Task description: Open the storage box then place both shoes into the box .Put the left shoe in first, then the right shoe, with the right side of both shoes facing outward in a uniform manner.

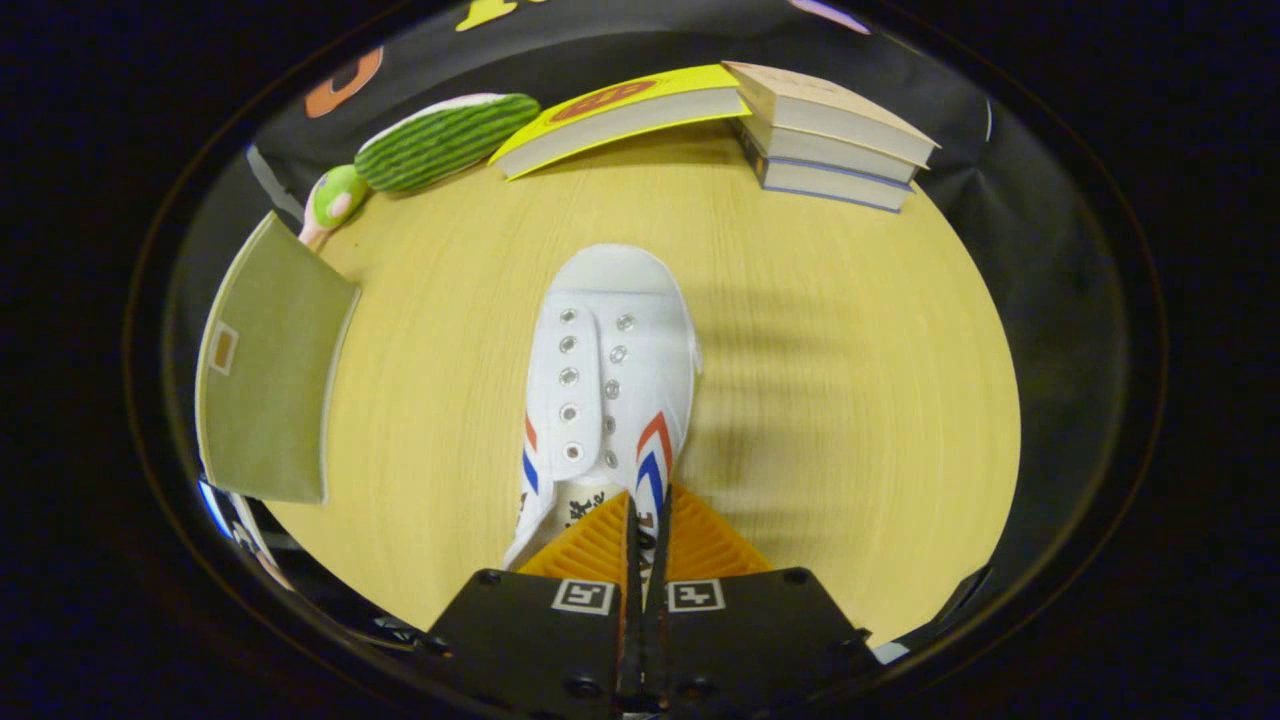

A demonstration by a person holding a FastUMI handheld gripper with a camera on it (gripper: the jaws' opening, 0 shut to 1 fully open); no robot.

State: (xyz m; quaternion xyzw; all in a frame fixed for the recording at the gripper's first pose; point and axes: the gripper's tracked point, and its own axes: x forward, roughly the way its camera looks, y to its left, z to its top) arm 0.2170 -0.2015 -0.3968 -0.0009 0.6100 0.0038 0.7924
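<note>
White shoe (610, 380) hangs toe-forward above the desk (820, 400), its heel collar pinched between the nearly closed gripper (648, 530) fingers. Olive box (265, 370) stands left. Recommendation: keep the pinch firm, carry level.

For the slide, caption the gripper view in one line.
Gripper shut on the white shoe's heel collar, toe pointing ahead over the wooden table, olive box lid alongside, stacked books beyond.

White shoe (610, 380) with red and blue stripes, clamped by the gripper (650, 520) with orange ribbed fingers (590, 548); olive storage box (268, 375) (plain cloth); green-striped plush (445, 140); yellow book (620, 112).
</note>
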